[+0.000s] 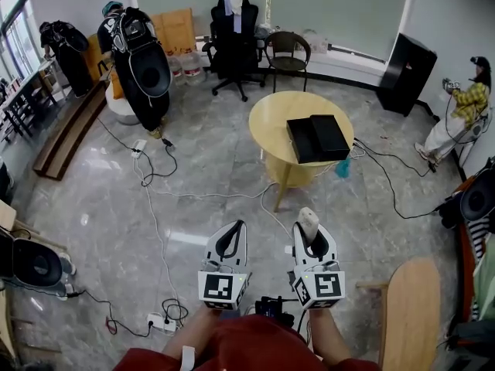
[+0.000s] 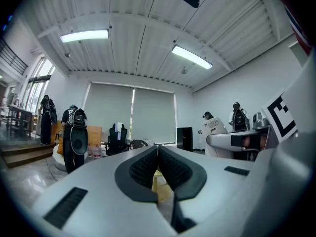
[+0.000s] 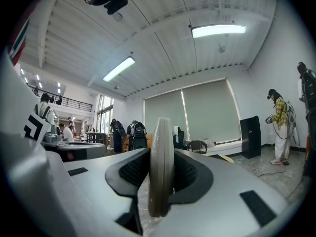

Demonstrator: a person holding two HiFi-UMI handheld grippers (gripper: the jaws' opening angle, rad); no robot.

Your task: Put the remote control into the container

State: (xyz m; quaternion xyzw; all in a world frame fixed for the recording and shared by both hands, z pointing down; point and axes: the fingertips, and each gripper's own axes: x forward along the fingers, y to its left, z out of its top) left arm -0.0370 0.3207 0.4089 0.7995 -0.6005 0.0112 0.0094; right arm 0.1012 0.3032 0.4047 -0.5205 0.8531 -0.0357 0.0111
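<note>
Nearest the camera, the person's red top (image 1: 232, 346) fills the bottom edge of the head view, with both forearms reaching forward side by side. The left gripper (image 1: 232, 238) is clenched on nothing: in the left gripper view its two black pads meet at the tips and only a sliver of floor and table shows below them. Just beside it, the right gripper (image 1: 314, 246) is grasping the remote control (image 3: 161, 147), a pale, slim body seen edge-on between the pads, its upper end sticking out past the jaw tips. Both grippers point roughly level over the grey tiled floor (image 1: 209, 168), well apart from the table.

Cables (image 1: 155, 207) trail across the floor, and a power strip (image 1: 158, 321) lies near the person's left side. Farther on stands the round yellow table (image 1: 274, 114). On it lies the black container (image 1: 298, 139), which seems to be an open box with its lid just beside it, though the head view is too small to be sure. Beyond the table a black office chair (image 1: 234, 41) and a smaller dark chair (image 1: 288, 52) stand near the window wall. A person in a yellow top (image 1: 464, 107) stands at the far right.
</note>
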